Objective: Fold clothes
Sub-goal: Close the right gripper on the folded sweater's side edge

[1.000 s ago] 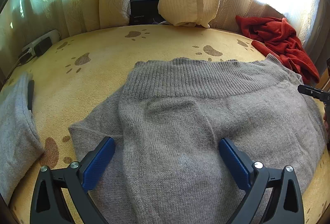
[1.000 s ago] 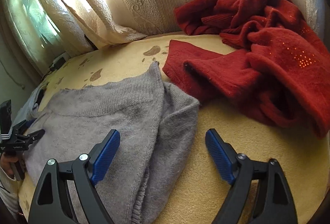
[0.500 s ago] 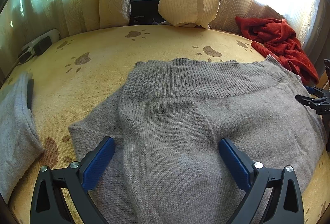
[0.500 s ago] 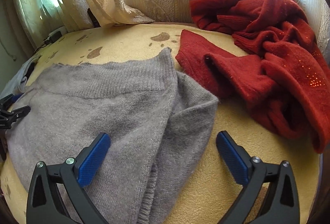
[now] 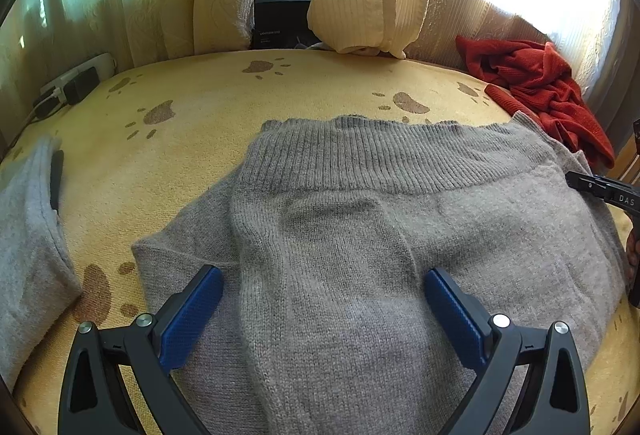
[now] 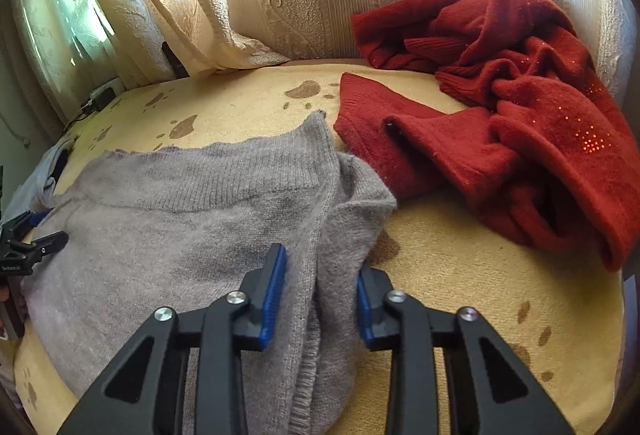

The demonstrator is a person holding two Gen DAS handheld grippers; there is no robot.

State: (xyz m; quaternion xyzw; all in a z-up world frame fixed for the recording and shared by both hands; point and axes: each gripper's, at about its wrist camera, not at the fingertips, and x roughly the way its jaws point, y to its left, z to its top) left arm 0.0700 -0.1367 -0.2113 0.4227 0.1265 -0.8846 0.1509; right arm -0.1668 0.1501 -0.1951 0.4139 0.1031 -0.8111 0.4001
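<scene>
Closing right hand-held gripper around grey sweater fold; contact unclear; left released.

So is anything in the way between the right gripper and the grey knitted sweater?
No. The right gripper is closing its jaws around a fold at the grey knitted sweater's edge. The crumpled red sweater lies apart, farther back.

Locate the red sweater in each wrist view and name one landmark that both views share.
Left wrist view: the red sweater lies crumpled at the far right, beyond the grey sweater.
Right wrist view: the red sweater fills the upper right, just right of the grey sweater.
Shared landmark: the grey sweater's ribbed hem, whose right corner ends next to the red sweater in both views.
</scene>
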